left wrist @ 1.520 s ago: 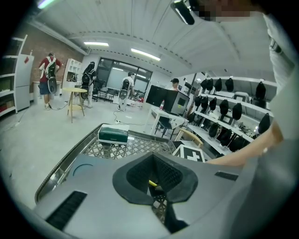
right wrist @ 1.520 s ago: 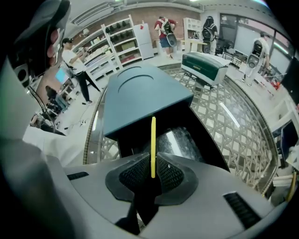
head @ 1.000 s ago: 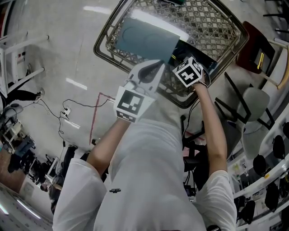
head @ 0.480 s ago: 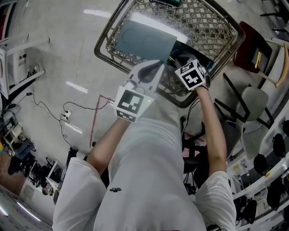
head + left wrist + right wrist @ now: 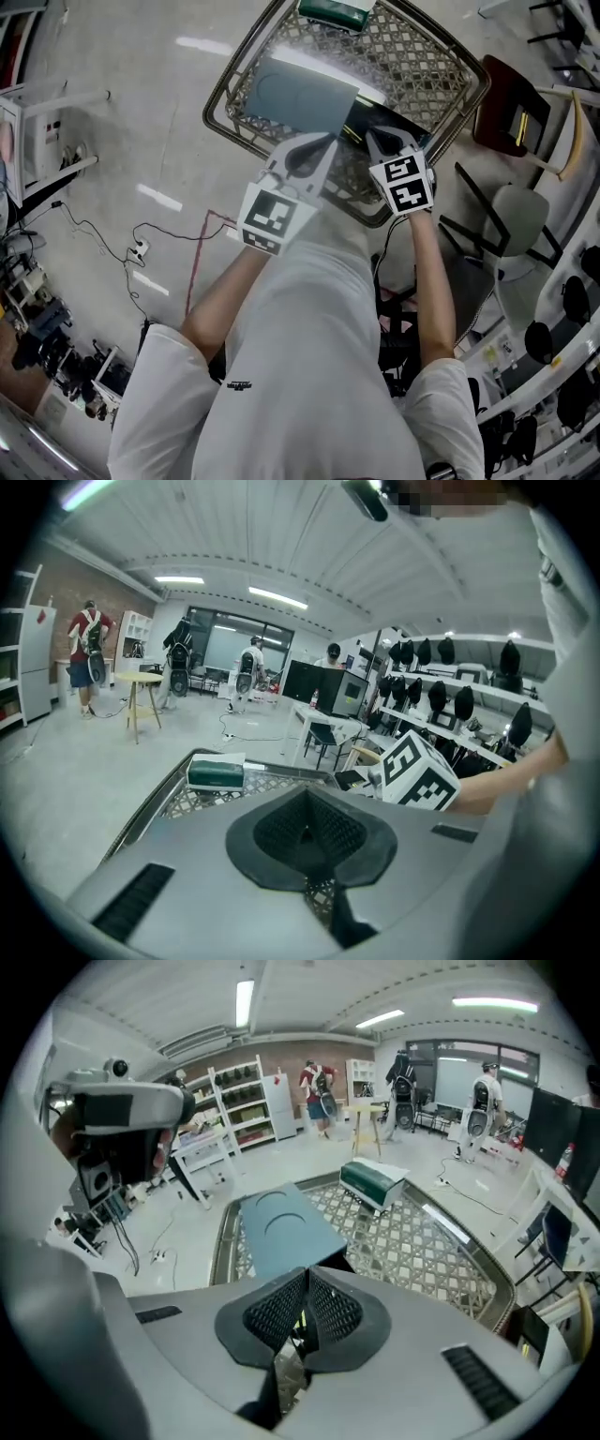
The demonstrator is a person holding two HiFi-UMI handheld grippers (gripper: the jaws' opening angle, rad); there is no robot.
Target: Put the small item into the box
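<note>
1. A wire basket (image 5: 234, 75) with a lattice bottom stands on a pale floor (image 5: 122, 112). The person stands at its near edge with both arms held out over it.
2. A blue-grey box (image 5: 300, 94) lies in the basket against its left edge. Its flat top bears round shallow dents, and a dark part shows at its near right end.
3. A green box (image 5: 335, 11) sits at the far edge of the basket, well apart from the blue-grey one.
4. The left gripper (image 5: 322, 142) hangs over the near edge of the basket, just beside the near end of the blue-grey box. In the left gripper view its fingers (image 5: 281, 832) are closed pad to pad with nothing between them, and only basket lattice shows through the slit below.
5. The right gripper (image 5: 380, 141) is just beside the left one, above the dark near end of the box. Its marker cube (image 5: 417, 772) shows at the right of the left gripper view.
6. In the right gripper view its fingers (image 5: 337, 1312) stand almost together. They pinch a thin yellow-green small item (image 5: 301, 1320), of which only a sliver shows in the narrow gap.
7. That item is held in the air, near the blue-grey box but not inside it.
8. Cables (image 5: 141, 248) trail over the floor left of the basket, and chairs (image 5: 511, 103) stand to its right.
</note>
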